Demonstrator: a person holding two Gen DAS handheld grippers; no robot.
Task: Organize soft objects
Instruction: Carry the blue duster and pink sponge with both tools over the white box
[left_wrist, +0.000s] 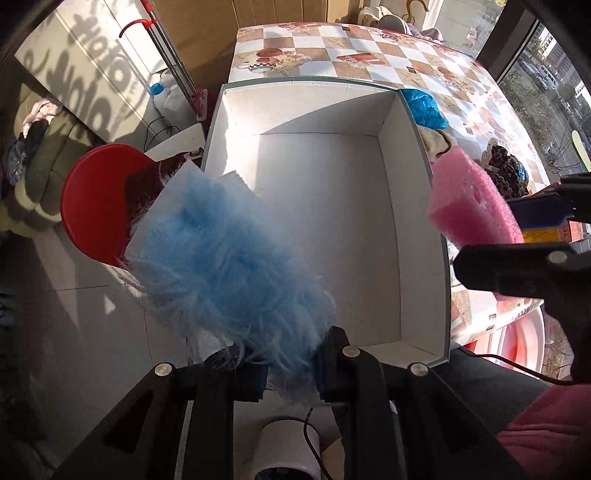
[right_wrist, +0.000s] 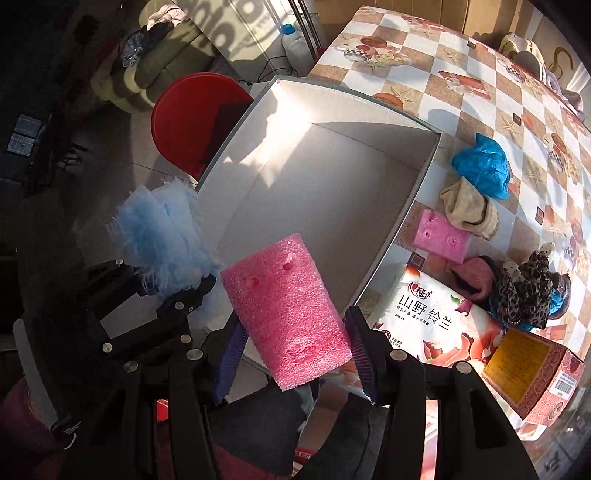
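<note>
My left gripper (left_wrist: 290, 373) is shut on a fluffy blue cloth (left_wrist: 225, 254) and holds it over the near left edge of an empty white box (left_wrist: 325, 221). My right gripper (right_wrist: 295, 354) is shut on a pink foam block (right_wrist: 291, 310) above the box's near right rim (right_wrist: 391, 240). The foam block (left_wrist: 469, 199) and the right gripper show at the right of the left wrist view. The blue cloth (right_wrist: 166, 236) and the left gripper (right_wrist: 162, 299) show at the left of the right wrist view.
On the checked tablecloth (right_wrist: 480, 92) right of the box lie a blue plastic bag (right_wrist: 484, 166), a beige cloth (right_wrist: 469, 210), a second pink foam piece (right_wrist: 441, 236), a tissue pack (right_wrist: 436, 317), a leopard-print item (right_wrist: 524, 291) and a red carton (right_wrist: 532, 373). A red stool (left_wrist: 96, 203) stands left.
</note>
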